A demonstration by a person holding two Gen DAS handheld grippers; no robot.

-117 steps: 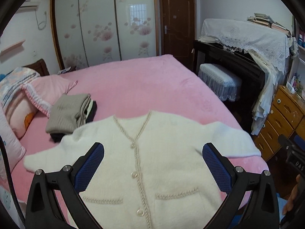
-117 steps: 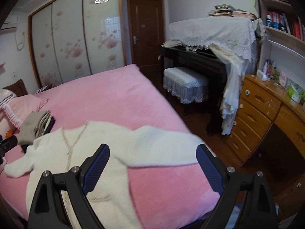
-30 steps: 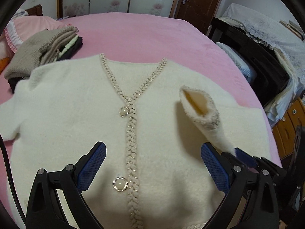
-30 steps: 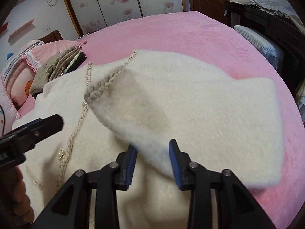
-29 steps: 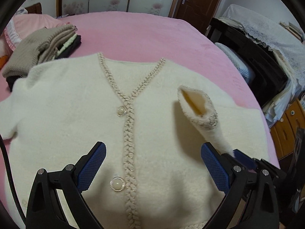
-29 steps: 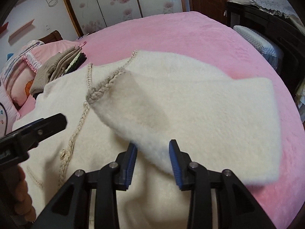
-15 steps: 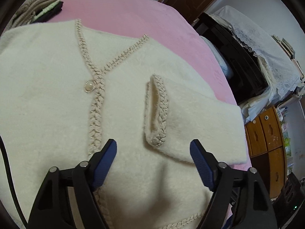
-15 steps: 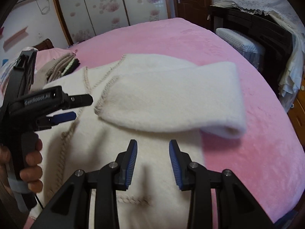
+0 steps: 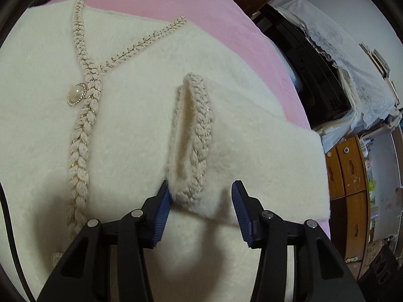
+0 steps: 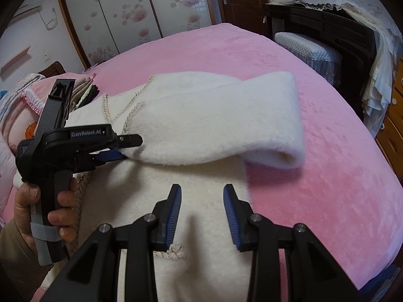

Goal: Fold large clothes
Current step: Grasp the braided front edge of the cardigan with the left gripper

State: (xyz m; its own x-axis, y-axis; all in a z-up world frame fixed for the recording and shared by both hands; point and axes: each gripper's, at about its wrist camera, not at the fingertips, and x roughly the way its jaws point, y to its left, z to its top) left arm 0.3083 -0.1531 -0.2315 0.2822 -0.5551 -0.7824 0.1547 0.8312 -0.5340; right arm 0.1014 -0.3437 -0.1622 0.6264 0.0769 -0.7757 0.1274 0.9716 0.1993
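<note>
Folded sleeve (image 10: 226,123) lying crosswise over cardigan (image 9: 121,115), cuff (image 9: 194,138) toward buttons

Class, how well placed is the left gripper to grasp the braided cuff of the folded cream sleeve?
Probably yes: the left gripper is open, its jaws astride the braided cuff, nothing between.

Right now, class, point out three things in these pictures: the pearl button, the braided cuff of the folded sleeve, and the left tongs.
pearl button (image 9: 76,94): left wrist view, on its pearl centre.
braided cuff (image 9: 199,136): left wrist view, on the braid trim.
left tongs (image 9: 200,210): left wrist view, midway between the blue tips.
</note>
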